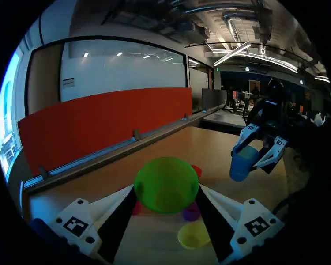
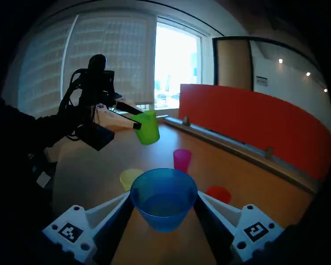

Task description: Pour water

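Observation:
My left gripper (image 1: 166, 194) is shut on a green cup (image 1: 166, 184), held up above the wooden table (image 1: 209, 145); the same green cup (image 2: 148, 127) shows tilted in the right gripper view, in the left gripper (image 2: 137, 118). My right gripper (image 2: 164, 207) is shut on a blue cup (image 2: 163, 204) that looks to hold some water. That blue cup (image 1: 242, 162) and the right gripper (image 1: 258, 152) appear at the right of the left gripper view, raised over the table. The two cups are apart.
On the table stand a yellow cup (image 2: 130, 177), a magenta cup (image 2: 182, 159) and a red cup (image 2: 218, 193). A yellow cup (image 1: 193, 234), a purple cup (image 1: 191, 212) and a red cup (image 1: 196, 170) lie below the green one. A red partition (image 1: 103, 119) runs along the table's far edge.

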Available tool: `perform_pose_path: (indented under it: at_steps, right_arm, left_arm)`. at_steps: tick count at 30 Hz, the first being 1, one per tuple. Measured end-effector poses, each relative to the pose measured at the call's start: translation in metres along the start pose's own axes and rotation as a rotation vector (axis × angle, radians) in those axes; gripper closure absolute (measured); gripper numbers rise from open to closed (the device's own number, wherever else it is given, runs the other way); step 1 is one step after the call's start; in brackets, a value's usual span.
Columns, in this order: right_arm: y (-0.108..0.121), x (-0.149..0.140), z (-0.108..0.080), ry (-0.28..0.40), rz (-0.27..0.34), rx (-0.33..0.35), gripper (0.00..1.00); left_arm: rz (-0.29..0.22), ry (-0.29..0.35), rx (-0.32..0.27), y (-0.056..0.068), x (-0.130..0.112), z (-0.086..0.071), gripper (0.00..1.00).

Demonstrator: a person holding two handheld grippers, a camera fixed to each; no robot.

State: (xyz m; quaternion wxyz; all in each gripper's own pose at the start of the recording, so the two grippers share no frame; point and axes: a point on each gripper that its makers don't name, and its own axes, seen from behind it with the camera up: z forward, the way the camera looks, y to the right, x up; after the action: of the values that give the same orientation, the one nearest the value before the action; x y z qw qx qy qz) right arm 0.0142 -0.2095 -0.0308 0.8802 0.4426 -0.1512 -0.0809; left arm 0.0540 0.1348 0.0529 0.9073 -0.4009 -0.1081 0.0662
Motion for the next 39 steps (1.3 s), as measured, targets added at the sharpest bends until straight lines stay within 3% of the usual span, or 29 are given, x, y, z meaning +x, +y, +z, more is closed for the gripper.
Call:
perform_pose_path:
  at_steps: [19,39]
  right_arm:
    - [0.003,0.024,-0.004,0.058,0.009,-0.017,0.10]
    - [0.003,0.051,-0.001,0.180,0.030,-0.007,0.09]
  left_arm:
    - [-0.009,0.093,-0.001,0.016,0.021,-0.007,0.13]
    - [-0.002,0.109,-0.010,0.024,0.023,-0.007,0.12]
